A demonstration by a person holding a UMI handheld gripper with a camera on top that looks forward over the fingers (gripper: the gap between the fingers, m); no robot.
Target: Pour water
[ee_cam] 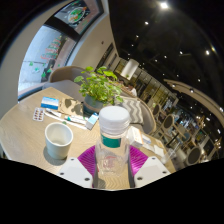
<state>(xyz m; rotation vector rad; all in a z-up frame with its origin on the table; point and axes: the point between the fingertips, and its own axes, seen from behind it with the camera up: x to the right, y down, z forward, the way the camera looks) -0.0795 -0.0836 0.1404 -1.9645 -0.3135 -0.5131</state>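
While seemingly clamped by gripper point(112, 160): one bottle point(113, 140); beside it, one cup point(59, 139).

The water bottle point(113, 143) is clear glossy plastic with a matt white cap. The cup point(59, 139) looks like pale matt paper. The round table point(25, 125) shows smooth light wood.

Tool point(113, 160) grips a capped bottle point(113, 140) beside cup point(59, 139).
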